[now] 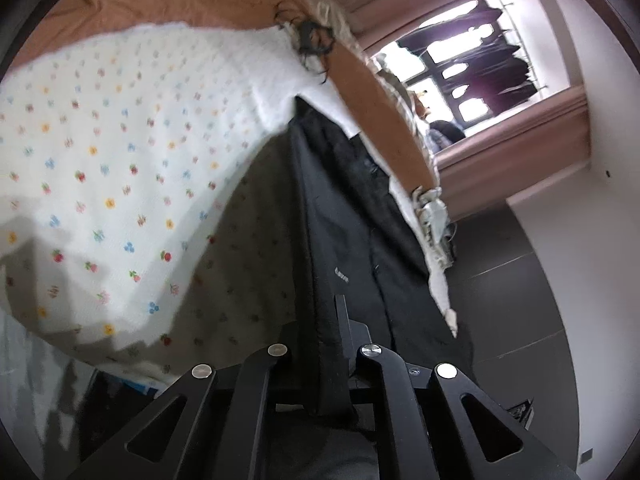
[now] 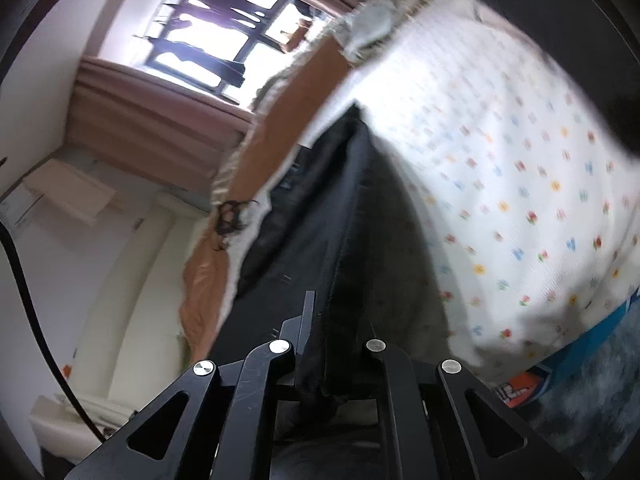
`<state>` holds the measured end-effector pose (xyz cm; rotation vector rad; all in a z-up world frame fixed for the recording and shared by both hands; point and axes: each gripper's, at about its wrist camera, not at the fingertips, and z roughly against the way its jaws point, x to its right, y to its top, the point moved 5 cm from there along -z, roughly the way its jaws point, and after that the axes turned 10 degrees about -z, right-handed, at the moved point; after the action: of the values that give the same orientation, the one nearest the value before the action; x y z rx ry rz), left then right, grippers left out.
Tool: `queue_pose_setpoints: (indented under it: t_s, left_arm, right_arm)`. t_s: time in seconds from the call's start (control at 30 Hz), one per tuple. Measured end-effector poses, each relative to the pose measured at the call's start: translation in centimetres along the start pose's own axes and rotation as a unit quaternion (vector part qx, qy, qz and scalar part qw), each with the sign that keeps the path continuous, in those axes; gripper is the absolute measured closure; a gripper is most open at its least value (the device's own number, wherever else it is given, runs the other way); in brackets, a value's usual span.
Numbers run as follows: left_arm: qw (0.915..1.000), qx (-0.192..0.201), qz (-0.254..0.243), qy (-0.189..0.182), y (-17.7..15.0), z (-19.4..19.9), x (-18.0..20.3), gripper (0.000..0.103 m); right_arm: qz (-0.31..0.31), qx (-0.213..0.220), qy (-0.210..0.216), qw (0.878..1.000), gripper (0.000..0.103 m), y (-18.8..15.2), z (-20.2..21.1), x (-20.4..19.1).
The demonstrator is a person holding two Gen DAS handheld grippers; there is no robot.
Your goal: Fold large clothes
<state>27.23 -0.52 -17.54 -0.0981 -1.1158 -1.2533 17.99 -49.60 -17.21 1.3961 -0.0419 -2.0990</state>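
Observation:
A large black garment (image 1: 344,208) hangs stretched in front of a bed with a white flower-print sheet (image 1: 120,152). My left gripper (image 1: 330,344) is shut on one edge of the black garment, the cloth pinched between its fingers. My right gripper (image 2: 320,336) is shut on another edge of the same black garment (image 2: 320,208), which runs away from it toward the flower-print sheet (image 2: 500,168). Both views are tilted and the right wrist view is blurred.
An orange-brown blanket (image 1: 372,92) lies along the bed's far side, also in the right wrist view (image 2: 288,120). A window with pink curtains (image 1: 500,148) is behind. A dark floor (image 1: 512,288) and a white wall (image 1: 592,240) are beside the bed. A black cable (image 2: 24,280) hangs at left.

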Motion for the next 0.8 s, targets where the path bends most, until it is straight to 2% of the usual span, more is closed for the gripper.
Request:
queue_pose_setpoints:
  t_s: [0.37,0.8]
  left_arm:
    - [0.998,0.052,-0.017,-0.03,0.4,7.6,3.7,0.097]
    - [0.995,0.087,-0.029,-0.041,-2.2,14.4,5.9,0.097]
  right_arm:
    - [0.048,0.018,0.056,0.997,0.094,-2.0,6.3,-6.6]
    - [0.074,0.029,0.09,0.993,0.094,-5.2,12.7,-8.3]
